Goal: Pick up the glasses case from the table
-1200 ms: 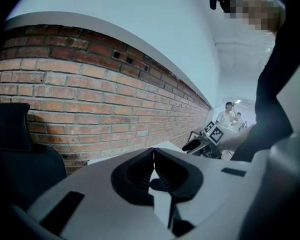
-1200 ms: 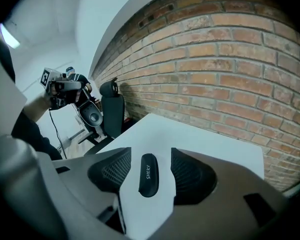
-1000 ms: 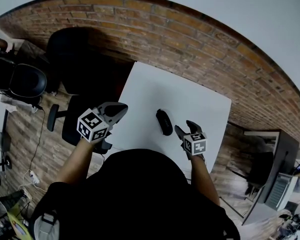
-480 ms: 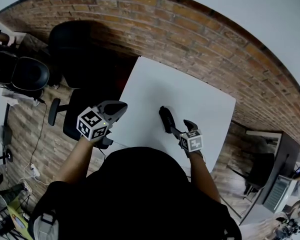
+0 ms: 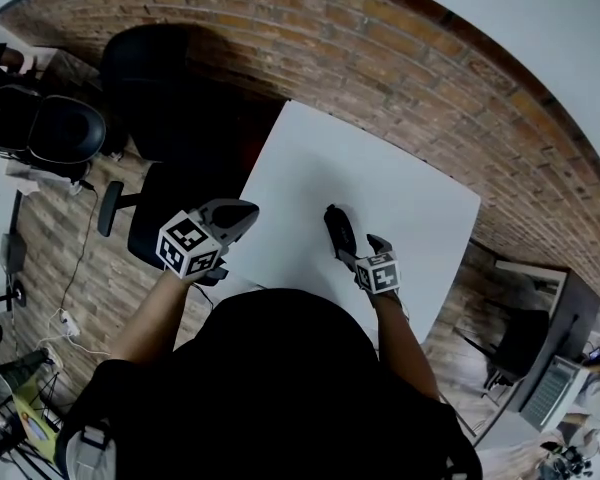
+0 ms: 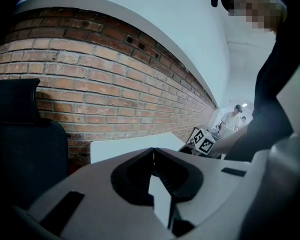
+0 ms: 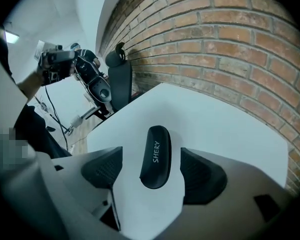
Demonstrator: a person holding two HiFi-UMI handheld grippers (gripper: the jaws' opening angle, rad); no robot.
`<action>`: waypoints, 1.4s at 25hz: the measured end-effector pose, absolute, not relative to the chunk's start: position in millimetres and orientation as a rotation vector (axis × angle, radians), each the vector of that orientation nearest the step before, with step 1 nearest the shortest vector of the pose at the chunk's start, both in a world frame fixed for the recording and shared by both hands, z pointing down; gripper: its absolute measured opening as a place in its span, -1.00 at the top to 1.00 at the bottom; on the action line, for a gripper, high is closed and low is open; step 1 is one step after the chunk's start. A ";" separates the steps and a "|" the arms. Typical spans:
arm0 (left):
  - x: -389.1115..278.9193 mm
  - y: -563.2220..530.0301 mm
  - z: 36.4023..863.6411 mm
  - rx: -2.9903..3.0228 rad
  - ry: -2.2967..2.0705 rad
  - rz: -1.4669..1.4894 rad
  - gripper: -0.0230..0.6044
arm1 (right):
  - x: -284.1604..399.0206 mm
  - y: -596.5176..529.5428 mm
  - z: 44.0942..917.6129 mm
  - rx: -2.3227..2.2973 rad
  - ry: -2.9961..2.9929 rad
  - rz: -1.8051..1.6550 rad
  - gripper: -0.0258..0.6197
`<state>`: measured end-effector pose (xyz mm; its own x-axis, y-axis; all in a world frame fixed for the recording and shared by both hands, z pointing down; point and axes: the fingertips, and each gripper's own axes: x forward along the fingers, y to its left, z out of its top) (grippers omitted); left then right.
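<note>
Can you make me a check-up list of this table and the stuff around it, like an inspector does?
Surface: white table, bare apart from the case.
Job's things: black glasses case lying flat on the table, lettered "SHERY".
Clutter: nothing seen on the table.
Grippers: right gripper open, its jaws have just been opening and stand either side of the case without touching it; left gripper shut, empty, beside the table's left edge.
Cables: one cable on the floor, far left.
Surroundings: brick wall, black office chair.

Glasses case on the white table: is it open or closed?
Closed. The glasses case lies flat as one smooth black shell, with no lid raised.
</note>
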<state>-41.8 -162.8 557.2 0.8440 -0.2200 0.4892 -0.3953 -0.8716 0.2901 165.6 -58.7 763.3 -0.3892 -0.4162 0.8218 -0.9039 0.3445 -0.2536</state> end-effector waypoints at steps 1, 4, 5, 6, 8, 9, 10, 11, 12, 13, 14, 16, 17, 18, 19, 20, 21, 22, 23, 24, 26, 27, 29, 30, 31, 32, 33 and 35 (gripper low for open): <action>-41.9 -162.2 558.5 2.634 -0.461 0.640 0.89 | 165.5 -58.4 767.3 1.146 -1.952 0.962 -0.20; -43.2 -160.8 561.4 2.622 -0.467 0.647 0.89 | 163.1 -61.3 772.2 1.134 -1.952 0.961 -0.20; -44.0 -160.2 562.4 2.619 -0.469 0.647 0.89 | 162.3 -61.8 774.9 1.129 -1.949 0.959 -0.20; -44.8 -159.5 563.6 2.615 -0.470 0.648 0.89 | 161.6 -61.4 779.2 1.122 -1.944 0.959 -0.21; -45.7 -158.2 566.4 2.607 -0.472 0.651 0.89 | 160.1 -60.5 788.8 1.106 -1.932 0.963 -0.22; -45.5 -158.0 567.6 2.603 -0.471 0.653 0.89 | 159.2 -60.8 792.8 1.099 -1.928 0.964 -0.23; -45.0 -158.1 568.5 2.600 -0.470 0.655 0.89 | 158.7 -61.6 796.5 1.094 -1.924 0.964 -0.23; -44.3 -158.2 569.2 2.598 -0.468 0.658 0.89 | 158.7 -62.6 800.2 1.093 -1.920 0.960 -0.23; -43.7 -158.1 569.7 2.596 -0.465 0.659 0.89 | 158.9 -63.3 803.8 1.093 -1.915 0.954 -0.23; -43.6 -157.7 570.2 2.595 -0.464 0.661 0.89 | 159.0 -63.3 807.2 1.092 -1.908 0.949 -0.23; -43.9 -157.3 570.8 2.593 -0.464 0.663 0.89 | 158.9 -62.7 810.4 1.089 -1.901 0.947 -0.23; -45.4 -157.4 572.0 2.590 -0.468 0.665 0.89 | 158.9 -61.4 816.4 1.082 -1.885 0.950 -0.24; -46.5 -157.7 572.6 2.587 -0.471 0.666 0.89 | 159.3 -60.9 818.9 1.077 -1.875 0.951 -0.24; -47.7 -158.1 573.4 2.584 -0.475 0.666 0.89 | 159.6 -61.2 820.6 1.075 -1.867 0.950 -0.24; -48.9 -158.3 574.1 2.581 -0.478 0.667 0.89 | 159.7 -62.0 822.6 1.074 -1.864 0.946 -0.24; -49.9 -158.4 574.8 2.577 -0.481 0.667 0.89 | 159.3 -62.7 825.7 1.073 -1.865 0.943 -0.24; -50.7 -158.5 575.6 2.574 -0.484 0.667 0.89 | 158.5 -63.5 829.5 1.070 -1.867 0.938 -0.24; -51.2 -158.5 576.6 2.570 -0.486 0.668 0.89 | 157.7 -64.6 833.3 1.065 -1.868 0.931 -0.24; -51.5 -158.2 577.9 2.567 -0.486 0.671 0.89 | 157.1 -65.8 837.0 1.060 -1.867 0.925 -0.24; -51.6 -157.6 579.4 2.564 -0.484 0.675 0.89 | 156.4 -66.7 839.9 1.056 -1.863 0.923 -0.24; -51.2 -155.5 581.8 2.558 -0.478 0.683 0.89 | 154.6 -68.3 841.8 1.049 -1.854 0.923 -0.24; -50.7 -154.9 582.4 2.556 -0.476 0.683 0.89 | 154.0 -69.3 842.1 1.047 -1.850 0.925 -0.24; -49.7 -155.4 582.6 2.555 -0.475 0.682 0.89 | 153.9 -71.6 844.3 1.045 -1.842 0.928 -0.24; -49.6 -155.8 582.7 2.555 -0.475 0.682 0.89 | 154.0 -72.6 846.6 1.044 -1.840 0.926 -0.24; -49.9 -155.9 583.3 2.554 -0.475 0.684 0.89 | 153.7 -72.9 849.5 1.042 -1.837 0.924 -0.24; -50.8 -155.5 584.2 2.552 -0.476 0.687 0.89 | 153.2 -72.7 852.6 1.039 -1.835 0.924 -0.24; -51.9 -154.9 585.4 2.550 -0.477 0.691 0.89 | 152.2 -72.3 855.5 1.037 -1.834 0.928 -0.24; -53.6 -153.8 588.2 2.544 -0.478 0.697 0.89 | 149.5 -72.2 859.6 1.034 -1.840 0.941 -0.25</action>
